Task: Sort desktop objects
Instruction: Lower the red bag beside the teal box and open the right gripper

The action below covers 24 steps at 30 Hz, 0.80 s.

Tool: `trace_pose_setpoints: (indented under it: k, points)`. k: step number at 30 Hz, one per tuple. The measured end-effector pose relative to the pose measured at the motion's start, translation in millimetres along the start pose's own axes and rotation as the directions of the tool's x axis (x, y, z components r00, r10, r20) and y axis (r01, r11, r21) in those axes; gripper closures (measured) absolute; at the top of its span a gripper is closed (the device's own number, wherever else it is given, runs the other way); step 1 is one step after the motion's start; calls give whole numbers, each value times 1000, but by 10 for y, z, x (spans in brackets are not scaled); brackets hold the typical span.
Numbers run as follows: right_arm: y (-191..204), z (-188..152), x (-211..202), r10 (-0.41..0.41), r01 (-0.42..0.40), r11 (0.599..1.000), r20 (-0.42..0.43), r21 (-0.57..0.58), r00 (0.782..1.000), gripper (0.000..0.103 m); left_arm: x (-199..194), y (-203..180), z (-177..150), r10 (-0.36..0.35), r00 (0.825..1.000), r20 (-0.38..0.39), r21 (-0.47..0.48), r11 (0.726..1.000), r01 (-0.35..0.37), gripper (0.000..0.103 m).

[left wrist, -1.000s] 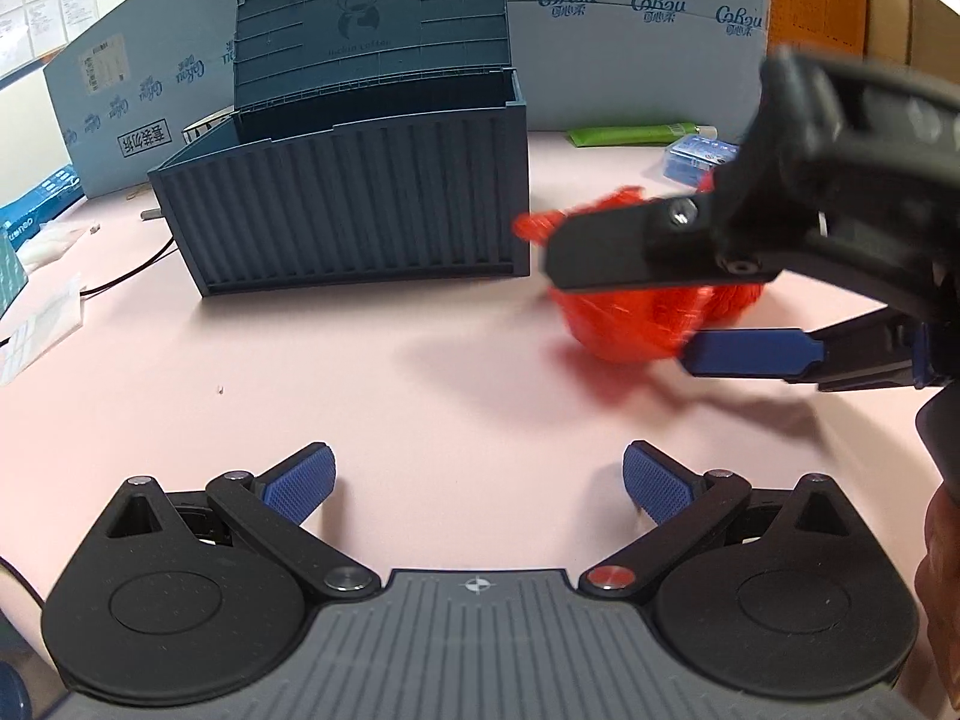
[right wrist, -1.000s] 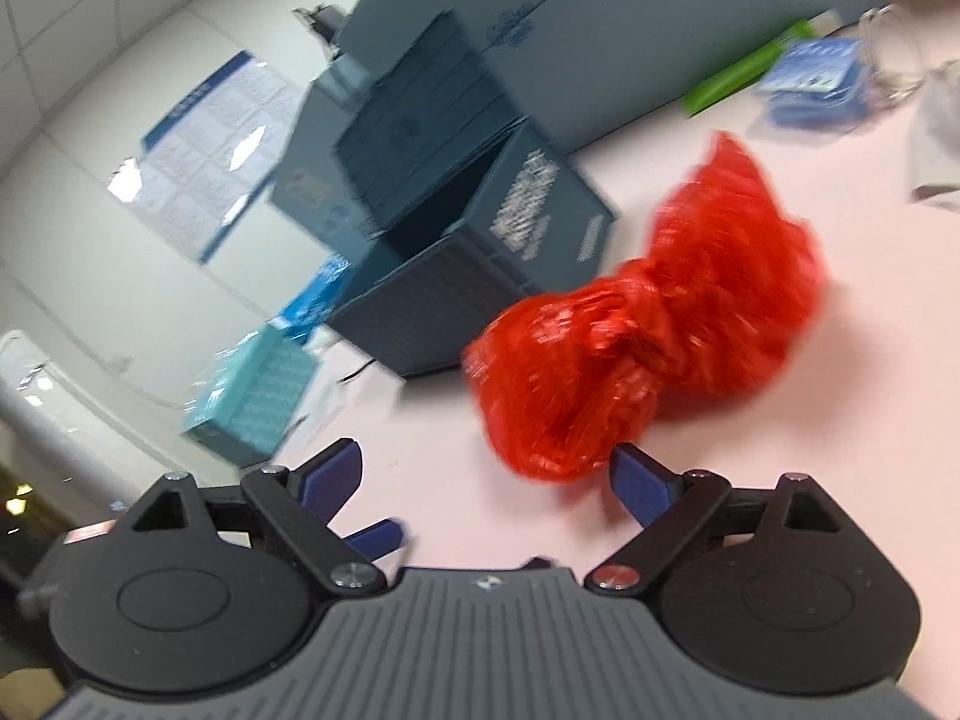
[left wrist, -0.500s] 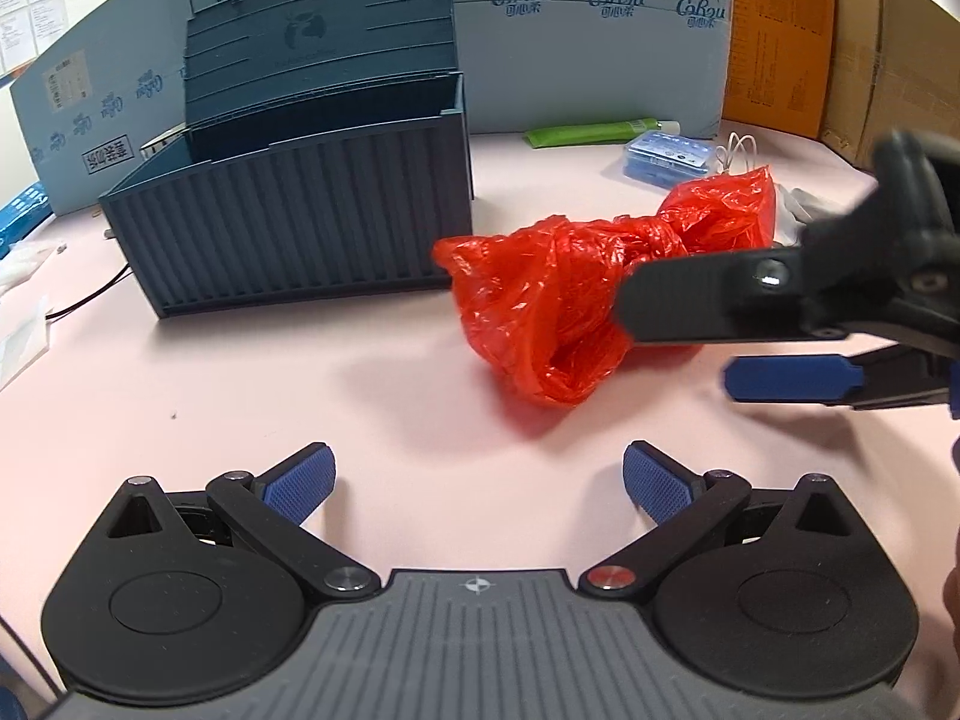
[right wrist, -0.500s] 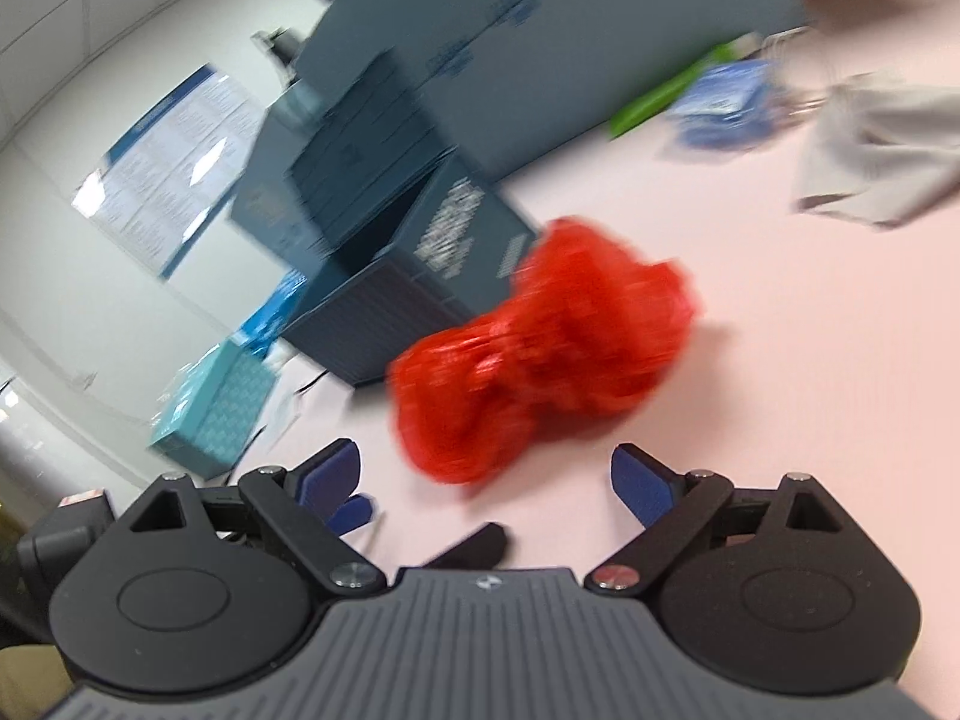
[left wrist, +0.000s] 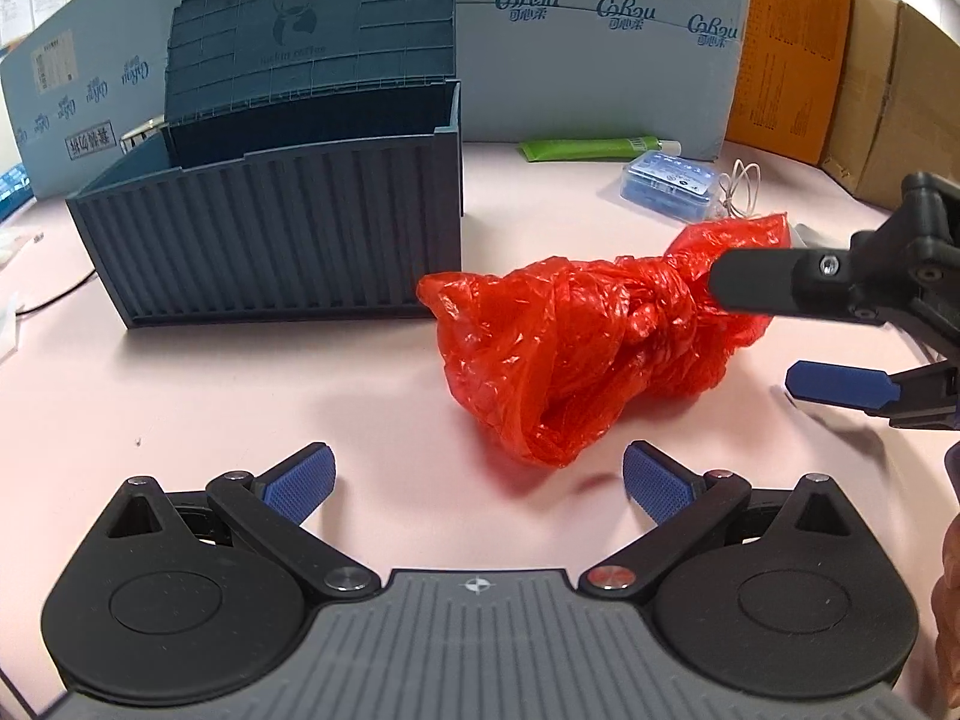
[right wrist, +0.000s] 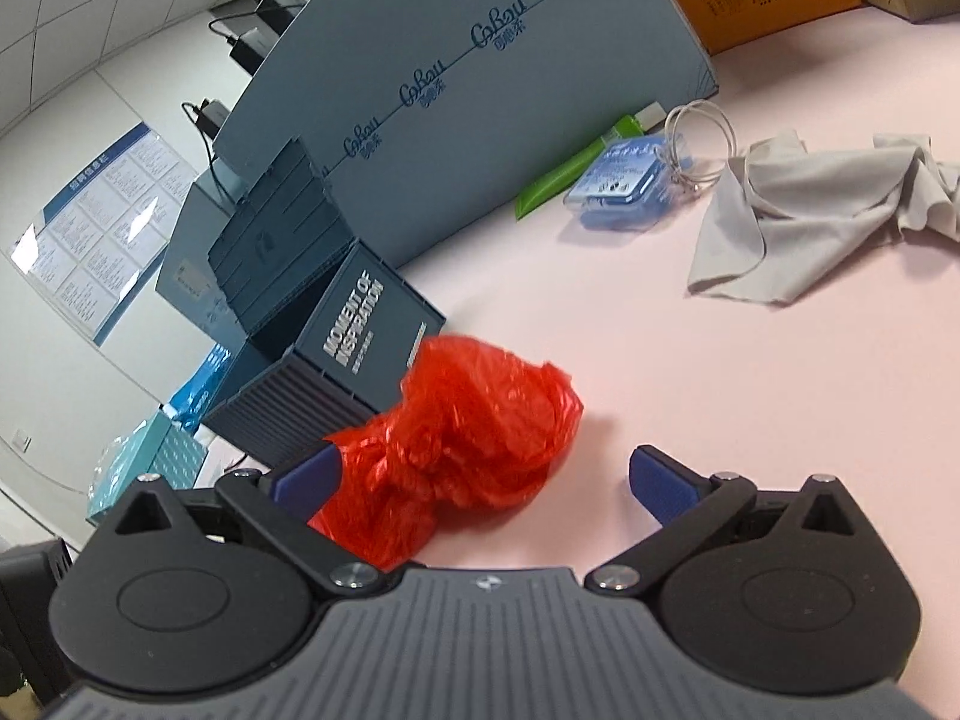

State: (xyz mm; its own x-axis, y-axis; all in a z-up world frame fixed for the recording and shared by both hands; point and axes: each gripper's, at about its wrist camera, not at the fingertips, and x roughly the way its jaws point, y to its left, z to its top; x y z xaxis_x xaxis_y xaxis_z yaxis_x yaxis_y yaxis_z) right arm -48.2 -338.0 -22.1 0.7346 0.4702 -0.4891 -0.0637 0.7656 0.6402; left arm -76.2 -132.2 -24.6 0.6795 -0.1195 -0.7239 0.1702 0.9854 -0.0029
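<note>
Nearest, in the left wrist view: left tongs (left wrist: pixel 477 483) spread apart with nothing between them, hovering over bare pink tabletop (left wrist: pixel 210 384). Just beyond, a crumpled red plastic bag (left wrist: pixel 576 342) lying on the tabletop, knotted near its right end, open mouth facing the camera. At its knotted end, right tongs (left wrist: pixel 774 330) coming in from the right, jaws opening wide; in the right wrist view the bag (right wrist: pixel 462 450) sits against the left pad, clear of the right one, not pinched. Behind the bag, nearly touching its far corner, a dark blue container-style storage box (left wrist: pixel 288 240) with lid raised, interior not visible from here. Farther back, well apart: a green tube (left wrist: pixel 591 148), a blue plastic case (left wrist: pixel 669 185), a coil of thin wire (right wrist: pixel 696 144) and a grey cloth (right wrist: pixel 810 216).

Step in hand, by appearance: reaching for the bag before moving it to the box. Next move likely calls for centring the knot between the pads, closing firmly on the bunched plastic rather than loose film, then lifting high enough to clear the box wall.
</note>
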Motion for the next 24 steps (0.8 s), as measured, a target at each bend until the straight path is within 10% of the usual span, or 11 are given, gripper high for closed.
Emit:
trace_pose_setpoints:
  k: [24]
  points:
    - [104,210,279,-114,114,993,-10,-6,993,0,122,9,193,-23,1000,6,60,998,23,0]
